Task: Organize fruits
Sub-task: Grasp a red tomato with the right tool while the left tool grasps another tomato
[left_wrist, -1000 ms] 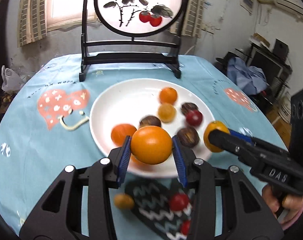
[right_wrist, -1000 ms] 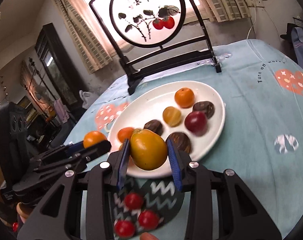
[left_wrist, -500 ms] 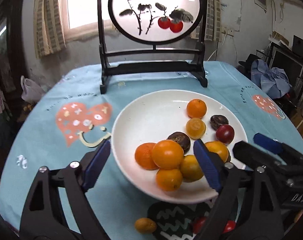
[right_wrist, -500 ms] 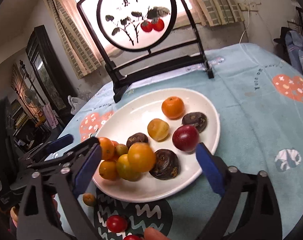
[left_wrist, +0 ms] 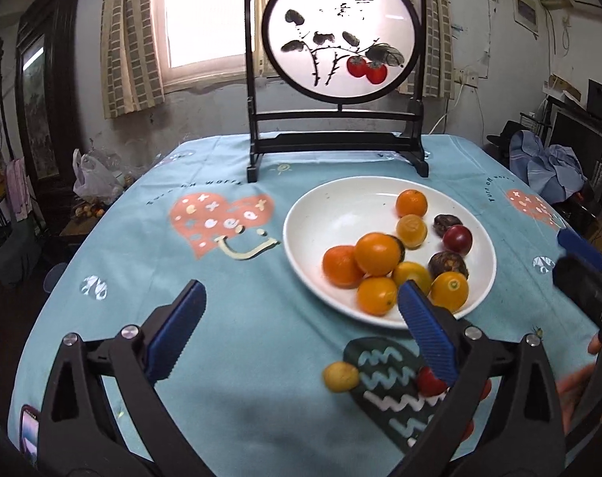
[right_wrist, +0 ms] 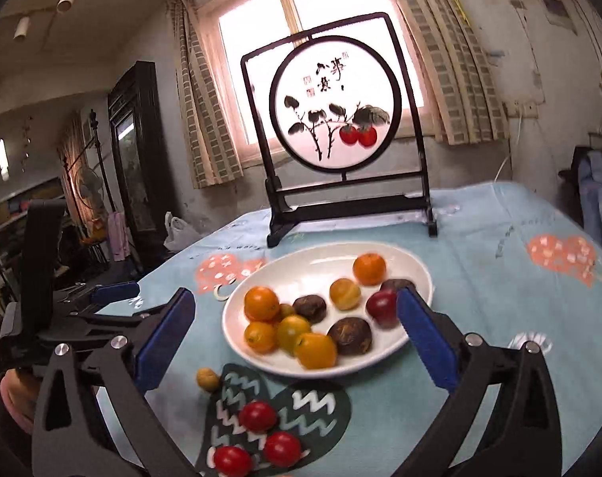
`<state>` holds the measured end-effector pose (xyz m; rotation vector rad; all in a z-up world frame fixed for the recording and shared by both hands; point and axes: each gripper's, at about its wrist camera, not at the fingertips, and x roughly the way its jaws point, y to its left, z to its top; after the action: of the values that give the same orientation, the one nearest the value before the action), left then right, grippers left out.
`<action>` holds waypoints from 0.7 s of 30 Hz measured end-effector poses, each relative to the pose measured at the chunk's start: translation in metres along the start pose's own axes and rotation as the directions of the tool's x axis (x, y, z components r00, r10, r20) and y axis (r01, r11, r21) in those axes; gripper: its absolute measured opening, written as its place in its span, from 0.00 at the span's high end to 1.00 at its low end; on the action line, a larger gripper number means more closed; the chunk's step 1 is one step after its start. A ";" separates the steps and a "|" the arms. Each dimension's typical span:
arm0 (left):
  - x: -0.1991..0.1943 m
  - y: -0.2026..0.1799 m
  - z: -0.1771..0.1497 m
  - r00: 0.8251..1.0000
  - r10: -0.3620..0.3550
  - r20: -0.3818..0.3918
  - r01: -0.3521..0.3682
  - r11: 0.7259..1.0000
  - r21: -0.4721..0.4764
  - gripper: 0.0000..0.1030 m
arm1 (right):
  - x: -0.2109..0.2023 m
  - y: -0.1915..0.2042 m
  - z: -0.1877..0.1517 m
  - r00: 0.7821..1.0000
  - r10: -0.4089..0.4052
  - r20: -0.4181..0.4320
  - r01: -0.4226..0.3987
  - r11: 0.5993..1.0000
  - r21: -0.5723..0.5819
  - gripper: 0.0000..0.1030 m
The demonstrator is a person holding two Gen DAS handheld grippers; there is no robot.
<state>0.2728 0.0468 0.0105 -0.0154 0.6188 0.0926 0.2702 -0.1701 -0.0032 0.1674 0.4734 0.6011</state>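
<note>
Tablecloth (left_wrist: 261, 342) below; left gripper (left_wrist: 301, 330), right gripper (right_wrist: 293, 338) jaws wide, empty; plate (right_wrist: 420, 274) ahead

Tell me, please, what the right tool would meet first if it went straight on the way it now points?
Probably the plate and the orange fruits piled at its near side. The right tool is open and aimed at them, though depth is hard to judge.

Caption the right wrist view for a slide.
Open right gripper above white plate of fruit; three red tomatoes beside.
</note>
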 end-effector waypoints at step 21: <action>0.002 0.030 -0.017 0.995 0.034 -0.089 -0.040 0.997 -0.072 0.03 | 0.039 0.015 -0.042 0.882 -0.111 -0.459 0.059 0.990 -0.126 0.47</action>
<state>0.2617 0.0764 -0.0035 -0.0802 0.7037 0.1513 0.2701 -0.1345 -0.0508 -0.1075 0.9085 0.5783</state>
